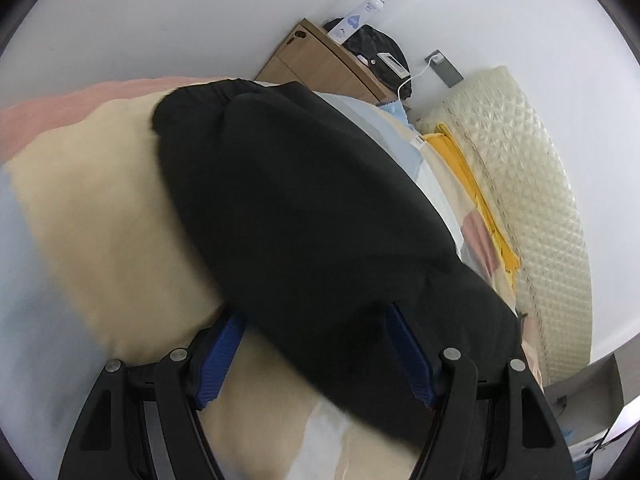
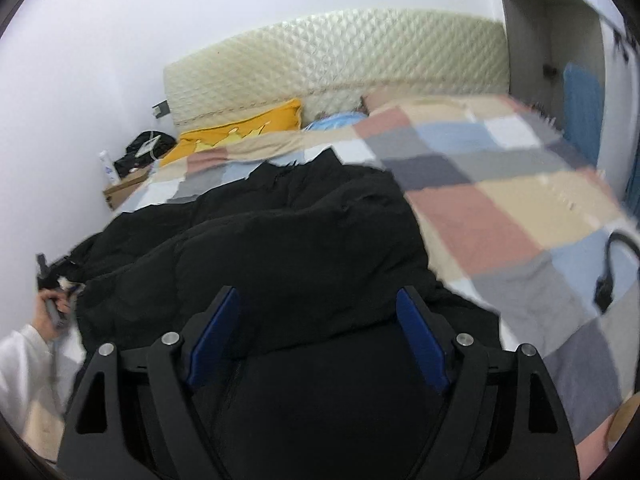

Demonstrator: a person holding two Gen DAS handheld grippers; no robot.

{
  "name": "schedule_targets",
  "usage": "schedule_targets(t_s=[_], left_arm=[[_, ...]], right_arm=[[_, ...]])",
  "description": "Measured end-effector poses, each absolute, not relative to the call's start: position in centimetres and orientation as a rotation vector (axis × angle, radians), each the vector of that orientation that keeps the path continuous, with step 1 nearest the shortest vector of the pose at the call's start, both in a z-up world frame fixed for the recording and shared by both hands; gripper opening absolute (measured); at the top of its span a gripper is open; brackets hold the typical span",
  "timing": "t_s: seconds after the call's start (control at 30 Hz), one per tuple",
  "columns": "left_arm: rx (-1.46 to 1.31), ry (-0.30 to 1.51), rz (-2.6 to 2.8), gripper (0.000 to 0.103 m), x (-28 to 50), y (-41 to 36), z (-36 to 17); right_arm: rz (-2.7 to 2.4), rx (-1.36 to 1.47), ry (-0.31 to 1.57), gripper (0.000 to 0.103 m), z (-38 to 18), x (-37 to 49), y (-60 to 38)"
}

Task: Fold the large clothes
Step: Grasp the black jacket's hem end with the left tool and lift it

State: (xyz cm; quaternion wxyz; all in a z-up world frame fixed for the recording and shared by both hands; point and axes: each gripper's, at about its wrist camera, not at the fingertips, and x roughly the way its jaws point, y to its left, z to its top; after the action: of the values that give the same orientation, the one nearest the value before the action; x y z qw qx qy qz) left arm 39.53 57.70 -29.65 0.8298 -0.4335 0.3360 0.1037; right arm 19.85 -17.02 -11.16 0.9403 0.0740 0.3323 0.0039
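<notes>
A large black padded garment (image 1: pixel 304 208) lies spread on the checked blanket (image 1: pixel 112 216) of a bed. In the left wrist view my left gripper (image 1: pixel 316 344) hovers low over the garment's near end, jaws wide apart. A fold of black cloth lies between the blue pads (image 1: pixel 220 356) and nothing is pinched. In the right wrist view the same garment (image 2: pixel 288 240) fills the middle. My right gripper (image 2: pixel 318 320) stands open just above it, and its blue pads (image 2: pixel 420 336) are clear of the cloth. At the far left a white-sleeved hand (image 2: pixel 44 312) holds the other gripper at the garment's edge.
A quilted cream headboard (image 2: pixel 340 52) and a yellow pillow (image 2: pixel 240 128) are at the bed's far end. A wooden nightstand (image 1: pixel 320 64) carries a black bag and a white bottle (image 1: pixel 356 20). A black cable (image 2: pixel 612 264) lies on the blanket (image 2: pixel 500 200) at the right. White walls surround the bed.
</notes>
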Motion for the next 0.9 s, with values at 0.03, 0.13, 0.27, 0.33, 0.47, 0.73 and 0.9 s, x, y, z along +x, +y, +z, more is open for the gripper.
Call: schedule_targets(t_s=[0.03,0.13,0.27,0.33,0.47,0.73,0.9], left_arm=[[-0.925,0.700,0.224,0.074,40.0,57.9,-29.8],[-0.926,0.661,0.254,0.075,41.3,58.2,-29.6],[-0.785,0.704,0.335,0.057,43.7,57.1,-29.1],[-0.764,0.702,0.346,0.045,44.0,56.8,-28.7],[-0.688,0.702,0.379,0.010,44.0,56.4,-26.4],[-0.534,0.660,0.449,0.006,41.8,53.8,-19.3],[-0.573,0.610,0.479,0.006,39.3,52.4,-14.9]], right_arm=[[-0.002,0.136,0.667,0.081,-11.1,20.0,-16.8],[-0.005,0.137,0.653,0.081,-11.1,20.6,-16.6],[-0.007,0.104,0.658,0.081,-11.6,20.8,-16.6],[-0.001,0.101,0.669,0.081,-11.9,20.8,-16.7],[-0.005,0.084,0.659,0.081,-11.7,20.3,-17.0],[0.056,0.100,0.681,0.081,-11.7,19.4,-17.4],[0.084,0.149,0.684,0.081,-11.5,18.3,-18.6]])
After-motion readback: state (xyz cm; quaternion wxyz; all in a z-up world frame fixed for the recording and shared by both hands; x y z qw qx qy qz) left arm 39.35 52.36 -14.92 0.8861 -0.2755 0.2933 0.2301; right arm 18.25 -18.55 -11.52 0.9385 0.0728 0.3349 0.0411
